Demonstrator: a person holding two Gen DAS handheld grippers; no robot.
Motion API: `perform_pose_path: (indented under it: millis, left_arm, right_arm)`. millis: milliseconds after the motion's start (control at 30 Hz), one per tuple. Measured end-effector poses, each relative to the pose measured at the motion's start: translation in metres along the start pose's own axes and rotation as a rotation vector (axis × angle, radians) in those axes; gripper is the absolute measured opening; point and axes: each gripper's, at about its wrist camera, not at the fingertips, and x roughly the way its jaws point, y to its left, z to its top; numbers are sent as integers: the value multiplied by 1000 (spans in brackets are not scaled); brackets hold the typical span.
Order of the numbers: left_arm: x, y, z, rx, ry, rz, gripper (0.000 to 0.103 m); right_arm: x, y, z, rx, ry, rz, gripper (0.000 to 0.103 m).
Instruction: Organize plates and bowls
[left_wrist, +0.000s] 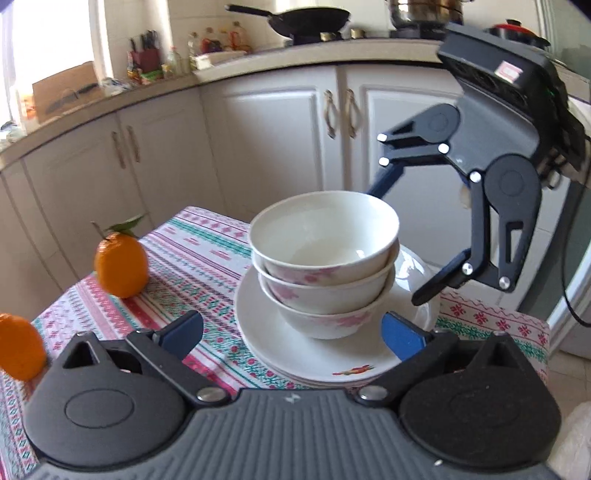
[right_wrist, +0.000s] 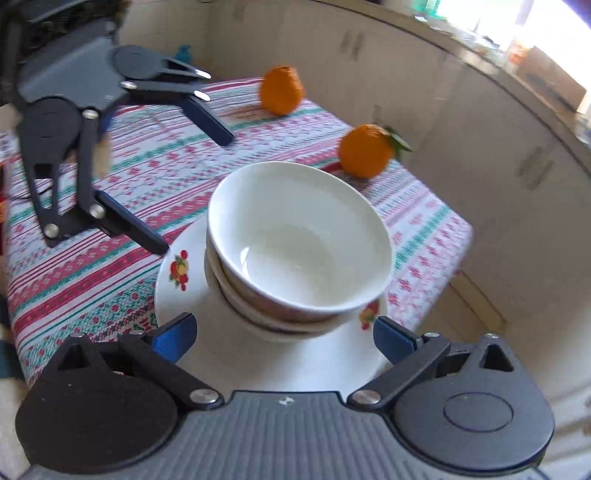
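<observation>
Three white floral bowls (left_wrist: 325, 266) nested on stacked white plates (right_wrist: 177, 295); both claws, left (left_wrist: 291, 338) and right (right_wrist: 284, 336), spread, empty. Sorting judged essentially done.

black grippers (left_wrist: 291, 334), blue fingers (left_wrist: 400, 338), silver screws

Bowls (left_wrist: 325, 258): white, stacked three, pink floral print on outer walls, plain white inside. Plates (left_wrist: 295, 354): white, small red-yellow-green fruit motif on rim. Tabletop cloth (left_wrist: 192, 258): white ground, pink/red and teal-green striped bands of small geometric and flower figures. Two oranges (left_wrist: 121, 264): bright orange, one with green leaves. Left gripper (left_wrist: 291, 334) and right gripper (right_wrist: 284, 334): black-grey bodies, blue finger pads. Cabinets (left_wrist: 258, 129): cream white. Pan (left_wrist: 306, 18): black.
</observation>
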Motion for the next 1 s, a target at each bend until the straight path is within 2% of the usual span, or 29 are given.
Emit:
perform_pose_path:
  millis: [67,167,233,300,400,533,633,800,1000]
  left_arm:
    - [-16,-5,-6,-66,-52,113,102]
    - [-33,-13,-10,-176,-61,240,102]
    - [-42,-18,-9,-231,-56,295,102]
    - [-50,-21,-6,-301,-31,362,102]
    - [-60,-24,-3,-387,23,388,102]
    - [-76,-28,-5,-442,44,412,102]
    - [-89,-32,-5,-459,32,423,102]
    - [-105,-38,-6,-478,20,452,102]
    - [-113,-40,-9,-498,17,479,102]
  right_arm:
    - [-6,11,-4,112,12,-57,103]
    - [-16,31,-9,281,19,-199,103]
    - [-25,41,-10,421,12,-291,103]
    - [-36,47,-12,584,-4,-340,103]
    - [-51,59,-13,744,-36,-397,103]
    - [-69,78,-6,773,-89,-461,103]
    - [-78,88,1,767,-109,-495,103]
    - [-88,98,4,769,-156,-495,103]
    - [-91,109,9,746,-171,-495,103]
